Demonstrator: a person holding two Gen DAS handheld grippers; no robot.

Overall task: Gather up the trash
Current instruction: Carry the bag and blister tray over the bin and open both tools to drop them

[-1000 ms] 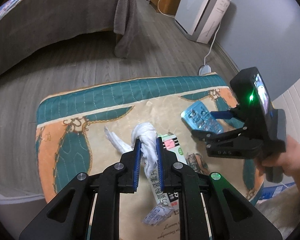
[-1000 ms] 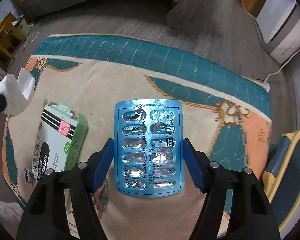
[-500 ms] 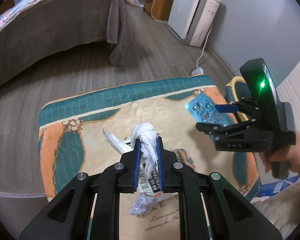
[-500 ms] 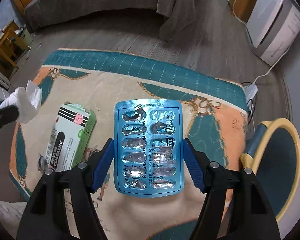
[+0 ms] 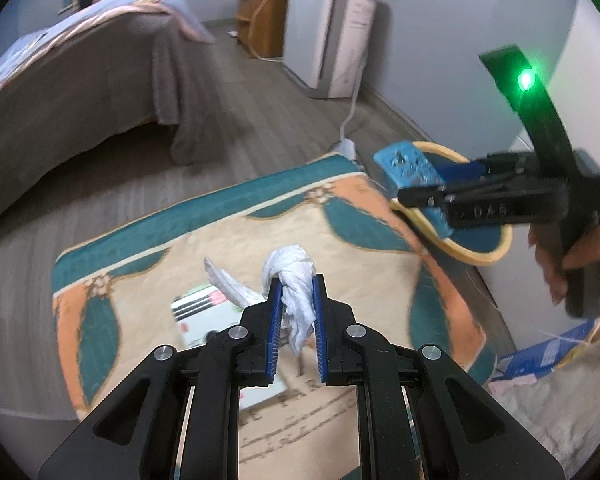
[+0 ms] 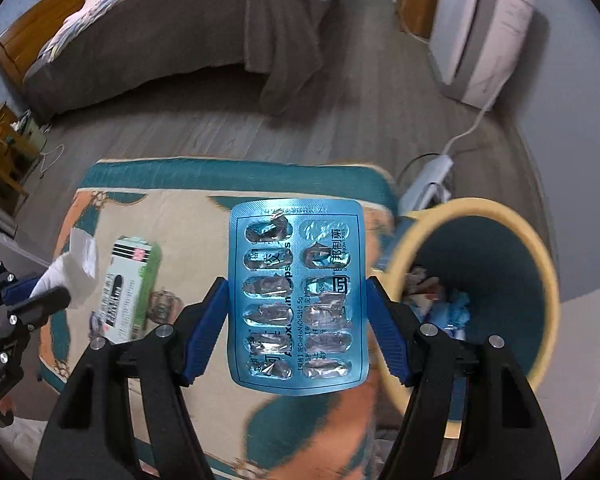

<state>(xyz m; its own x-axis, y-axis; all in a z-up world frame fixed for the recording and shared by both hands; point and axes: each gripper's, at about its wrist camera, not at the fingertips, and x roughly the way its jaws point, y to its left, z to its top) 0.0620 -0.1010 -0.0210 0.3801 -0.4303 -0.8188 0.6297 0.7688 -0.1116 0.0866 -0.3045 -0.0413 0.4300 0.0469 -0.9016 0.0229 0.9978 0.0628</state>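
My left gripper (image 5: 296, 284) is shut on a crumpled white tissue (image 5: 294, 276), held above the patterned rug (image 5: 352, 240). My right gripper (image 6: 298, 292) is shut on a blue blister pack (image 6: 298, 304) with emptied pockets, its edges pressed between the blue pads. In the left wrist view the right gripper (image 5: 428, 178) carries the blister pack (image 5: 410, 166) over the rim of the teal bin (image 5: 482, 258). The bin (image 6: 544, 264), with a yellow rim and some trash inside, lies just right of the pack in the right wrist view. The left gripper (image 6: 28, 296) and its tissue (image 6: 72, 270) show at the left edge.
A green and white medicine box (image 6: 130, 292) lies on the rug (image 6: 188, 240), with small wrappers (image 6: 164, 306) beside it. A bed with a grey cover (image 5: 72, 92), a white appliance (image 5: 332, 28) and a power strip (image 6: 428, 178) with its cable stand beyond the rug.
Both grippers have lifted and shifted right, carrying the tissue and the blister pack. The bin has come into full view beside the pack. The medicine box now lies farther off to the left.
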